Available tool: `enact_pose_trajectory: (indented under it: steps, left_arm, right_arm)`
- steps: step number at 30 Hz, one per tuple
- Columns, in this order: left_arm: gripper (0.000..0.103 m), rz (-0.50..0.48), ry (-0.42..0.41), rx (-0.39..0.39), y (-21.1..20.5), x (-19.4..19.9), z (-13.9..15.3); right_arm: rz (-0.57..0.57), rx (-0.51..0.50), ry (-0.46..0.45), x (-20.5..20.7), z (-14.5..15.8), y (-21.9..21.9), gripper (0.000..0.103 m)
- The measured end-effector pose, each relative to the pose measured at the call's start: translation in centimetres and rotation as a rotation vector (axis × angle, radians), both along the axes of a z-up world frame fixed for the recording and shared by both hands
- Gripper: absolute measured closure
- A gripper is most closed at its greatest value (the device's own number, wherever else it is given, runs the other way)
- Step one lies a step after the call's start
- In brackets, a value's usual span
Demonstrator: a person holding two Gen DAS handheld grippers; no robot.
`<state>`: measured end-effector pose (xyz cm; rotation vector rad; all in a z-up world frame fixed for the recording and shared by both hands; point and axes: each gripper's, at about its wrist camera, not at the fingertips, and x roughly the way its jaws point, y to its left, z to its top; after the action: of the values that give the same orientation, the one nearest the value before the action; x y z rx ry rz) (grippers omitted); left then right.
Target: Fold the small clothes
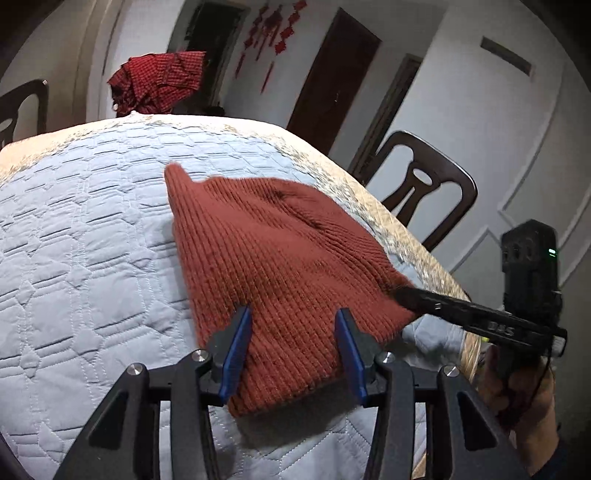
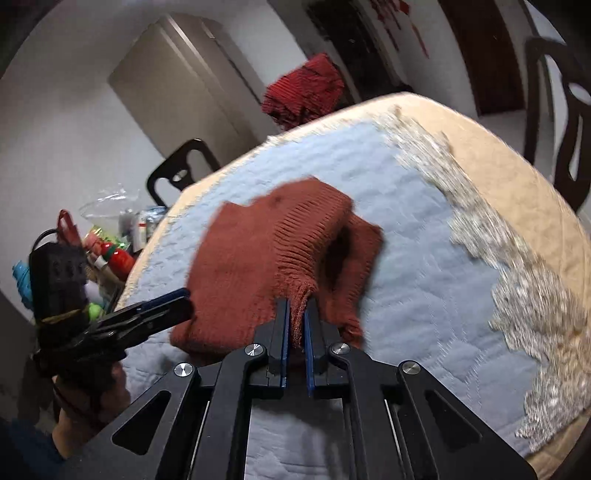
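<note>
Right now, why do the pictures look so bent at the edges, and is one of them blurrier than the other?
Both views bulge from the fisheye lens, with dark corners. In the left wrist view the rust-red ribbed knit hat and pale blue quilted cover look fairly crisp. In the right wrist view the cover's silvery lace edge is smeared by motion, and the hat looks softer.

The walls (image 1: 461, 122) were white with raised panel moulding, lit evenly. A dark wooden door (image 1: 332, 77) stood at upper centre of the left view, red hanging ornaments (image 1: 271, 33) beside it. A dark wooden chair (image 1: 424, 184) sat at the table's right edge, another chair (image 2: 181, 166) at left of centre in the right view. The table (image 1: 92, 229) wore a pale blue quilted cover over beige cloth. A tall beige cabinet (image 2: 177, 85) filled the upper left of the right view, cluttered bottles and bags (image 2: 114, 240) below it.
</note>
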<state>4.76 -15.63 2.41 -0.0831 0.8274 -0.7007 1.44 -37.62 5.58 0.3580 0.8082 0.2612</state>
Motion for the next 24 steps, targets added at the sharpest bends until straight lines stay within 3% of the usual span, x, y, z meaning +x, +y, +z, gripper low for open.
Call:
enact_pose_trajectory:
  steps: [4,11,15,17,20,22,24]
  left_arm:
    - [0.047,-0.012,-0.021,0.034,-0.5,-0.2,0.4]
    - [0.047,0.016,-0.012,-0.012,0.8,1.0,2.4]
    - [0.047,0.062,-0.019,-0.001,0.6,3.0,2.4]
    - [0.047,0.076,0.009,0.02,0.3,3.9,1.4]
    - [0.047,0.078,-0.008,0.069,-0.1,3.5,0.5]
    - [0.047,0.071,-0.026,0.093,-0.3,3.1,0.5]
    - [0.047,0.076,-0.012,0.09,-0.3,3.3,0.7]
  right_arm:
    - [-0.012,0.02,0.026,-0.2,-1.2,-0.5,0.096]
    - [-0.012,-0.066,-0.079,-0.2,3.0,0.2,0.093]
    - [0.009,-0.041,-0.128,1.5,4.0,0.9,0.092]
    - [0.021,-0.05,-0.106,3.1,2.8,1.4,0.092]
    - [-0.014,-0.063,0.022,5.0,-0.8,0.9,0.09]
    - [-0.018,0.006,0.018,4.7,-1.4,0.1,0.088]
    - [-0.017,0.004,0.02,4.6,-1.0,-0.2,0.087]
